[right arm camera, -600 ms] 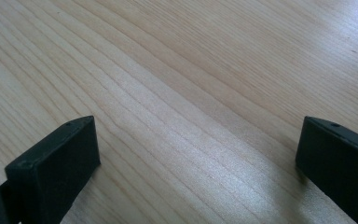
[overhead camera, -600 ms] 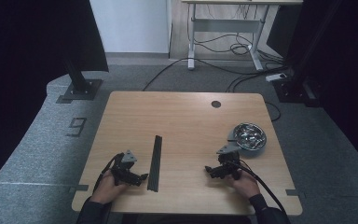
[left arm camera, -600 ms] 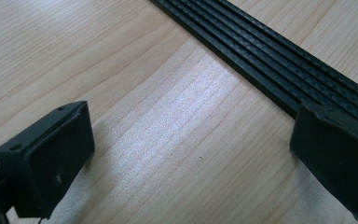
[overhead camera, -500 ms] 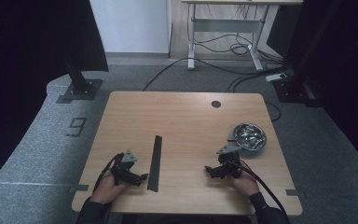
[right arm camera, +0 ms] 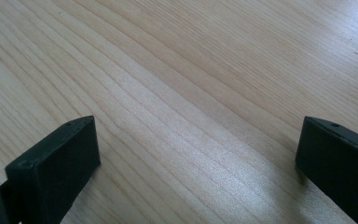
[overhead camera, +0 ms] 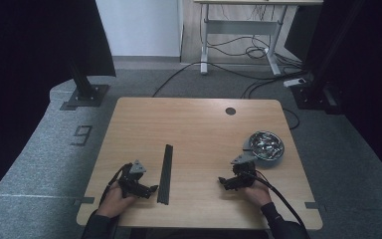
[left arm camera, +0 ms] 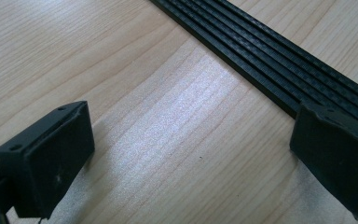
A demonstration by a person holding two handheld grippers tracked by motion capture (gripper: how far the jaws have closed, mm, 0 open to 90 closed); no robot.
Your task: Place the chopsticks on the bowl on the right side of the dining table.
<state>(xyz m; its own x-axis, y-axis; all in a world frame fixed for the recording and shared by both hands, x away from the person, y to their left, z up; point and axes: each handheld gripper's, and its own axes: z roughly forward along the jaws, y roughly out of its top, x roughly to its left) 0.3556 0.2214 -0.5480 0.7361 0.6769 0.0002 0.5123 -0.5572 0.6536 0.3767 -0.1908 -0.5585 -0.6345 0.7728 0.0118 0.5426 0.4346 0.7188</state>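
A long black ridged strip [overhead camera: 165,172] lies lengthwise on the wooden table [overhead camera: 194,124], left of centre. My left gripper [overhead camera: 146,189] rests on the table just left of the strip's near end, jaws wide open and empty. In the left gripper view the strip [left arm camera: 279,60] runs diagonally past the right jaw, close to it. My right gripper [overhead camera: 225,181] sits near the front right of the table, open, with bare wood between its jaws [right arm camera: 200,158]. A person's hands hold both grippers from the near edge.
A shiny metal bowl [overhead camera: 265,146] holding small metal parts stands at the table's right edge, just beyond the right gripper. A round cable hole [overhead camera: 230,111] sits near the far edge. Black cables trail from the grippers off the front.
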